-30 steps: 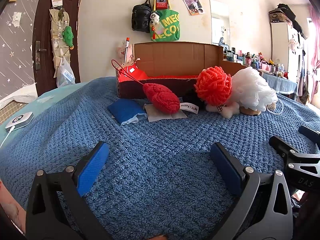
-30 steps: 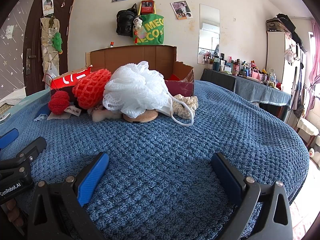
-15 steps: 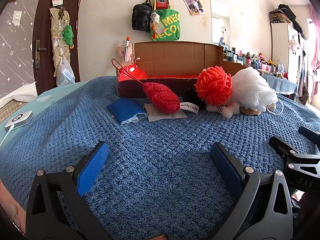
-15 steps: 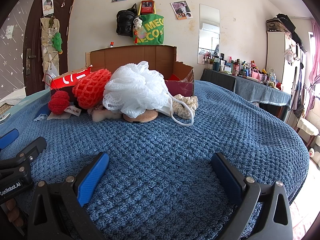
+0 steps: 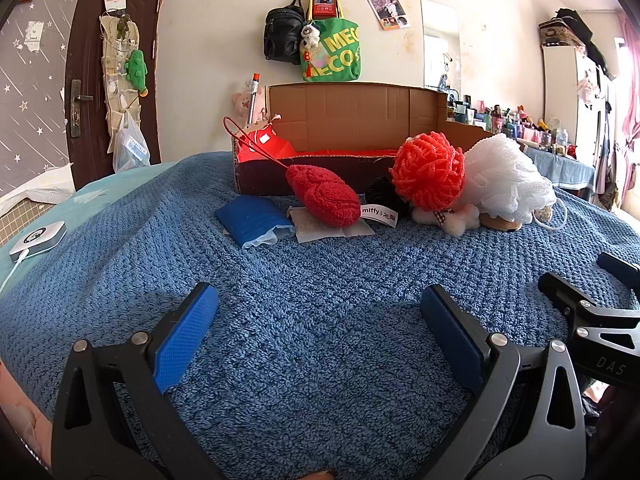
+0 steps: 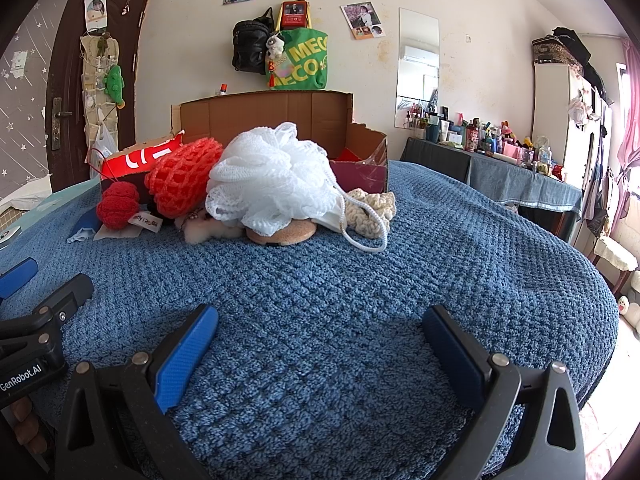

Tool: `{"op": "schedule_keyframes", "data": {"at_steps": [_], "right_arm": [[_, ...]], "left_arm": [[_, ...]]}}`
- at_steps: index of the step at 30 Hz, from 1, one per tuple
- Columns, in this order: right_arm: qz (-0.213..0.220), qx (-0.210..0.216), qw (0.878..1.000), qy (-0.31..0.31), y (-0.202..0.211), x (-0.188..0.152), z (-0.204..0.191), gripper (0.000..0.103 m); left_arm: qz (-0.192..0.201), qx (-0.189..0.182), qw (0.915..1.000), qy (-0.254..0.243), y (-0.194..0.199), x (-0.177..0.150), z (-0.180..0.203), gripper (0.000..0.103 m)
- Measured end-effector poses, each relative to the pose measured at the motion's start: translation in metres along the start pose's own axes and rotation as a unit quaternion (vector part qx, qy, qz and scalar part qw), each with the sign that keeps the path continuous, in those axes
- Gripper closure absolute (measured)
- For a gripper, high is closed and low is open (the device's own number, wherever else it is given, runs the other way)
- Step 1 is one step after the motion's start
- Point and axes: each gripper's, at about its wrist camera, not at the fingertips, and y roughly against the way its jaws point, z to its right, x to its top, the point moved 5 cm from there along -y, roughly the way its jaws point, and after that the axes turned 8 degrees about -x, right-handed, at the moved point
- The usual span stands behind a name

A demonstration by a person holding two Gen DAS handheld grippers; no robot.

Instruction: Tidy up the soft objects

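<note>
Soft things lie in a row on the blue blanket in front of an open cardboard box (image 5: 352,136) (image 6: 280,116): a blue pouch (image 5: 252,218), a red knitted plush (image 5: 324,196) (image 6: 118,204), an orange mesh puff (image 5: 428,172) (image 6: 184,182), a white bath puff (image 5: 504,178) (image 6: 272,176), a cream knitted piece (image 6: 372,208). My left gripper (image 5: 318,312) is open and empty, well short of them. My right gripper (image 6: 320,332) is open and empty, also short of the pile. Each shows at the edge of the other's view.
The blue knitted blanket (image 5: 304,280) covers the bed. A white device with a cable (image 5: 38,238) lies at the left edge. A cluttered dresser (image 6: 520,176) stands to the right. Bags hang on the wall (image 5: 332,52) behind the box. A door (image 5: 92,80) is at left.
</note>
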Motion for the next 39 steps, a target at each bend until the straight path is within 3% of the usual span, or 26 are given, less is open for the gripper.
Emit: {"op": "schedule_keyframes", "data": {"at_steps": [28, 39], "right_arm": [[-0.004, 0.01, 1.0, -0.003, 0.0, 0.001, -0.003, 0.0], [0.008, 0.023, 1.0, -0.001, 0.001, 0.028, -0.007, 0.0]], "left_arm": [[0.011, -0.003, 0.9999, -0.006, 0.005, 0.003, 0.002, 0.0], [0.013, -0.008, 0.9999, -0.004, 0.007, 0.026, -0.002, 0.0]]}}
